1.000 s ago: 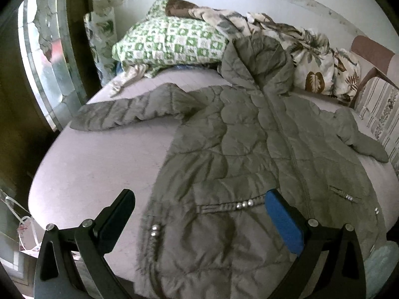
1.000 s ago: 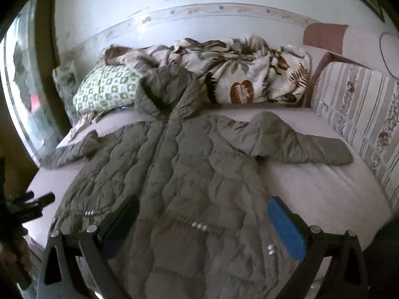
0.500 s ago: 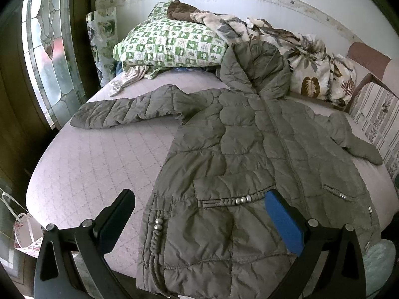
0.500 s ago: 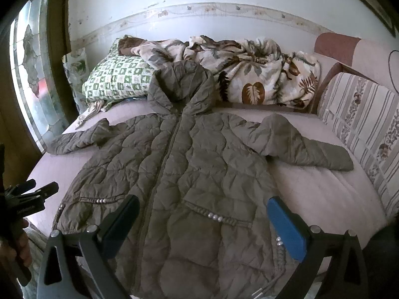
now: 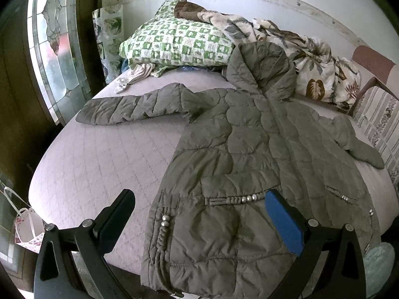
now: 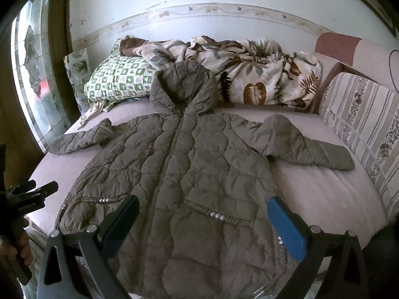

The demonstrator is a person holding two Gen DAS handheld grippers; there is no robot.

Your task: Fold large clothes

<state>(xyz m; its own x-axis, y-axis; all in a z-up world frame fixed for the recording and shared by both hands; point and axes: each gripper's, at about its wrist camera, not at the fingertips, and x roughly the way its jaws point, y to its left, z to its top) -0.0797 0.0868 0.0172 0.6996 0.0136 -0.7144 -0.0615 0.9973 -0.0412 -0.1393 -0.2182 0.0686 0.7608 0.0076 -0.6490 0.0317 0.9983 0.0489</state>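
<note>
Olive-grey quilted nylon marks the hooded puffer coat point(image 5: 249, 164), which lies zipped and face up across the middle of the bed point(image 5: 99, 164), hood toward the pillows at the top of the frame and hem hanging a little over the near edge at the bottom. One sleeve point(image 5: 132, 108) stretches out toward the left of the left wrist view, the other sleeve point(image 6: 306, 144) toward the striped sofa cushion point(image 6: 361, 122) at the right of the right wrist view. Both the left gripper point(image 5: 199, 221) and the right gripper point(image 6: 203, 224) hover above the hem with jaws spread wide, holding nothing. Judging by the padding, the coat should be light but bulky, soft and springy, with a slick shell that may slide and puff back after a fold. Cuffs, the side seams and the hem corners look the firmest places to pinch; a thick quilted panel would likely slip out.
</note>
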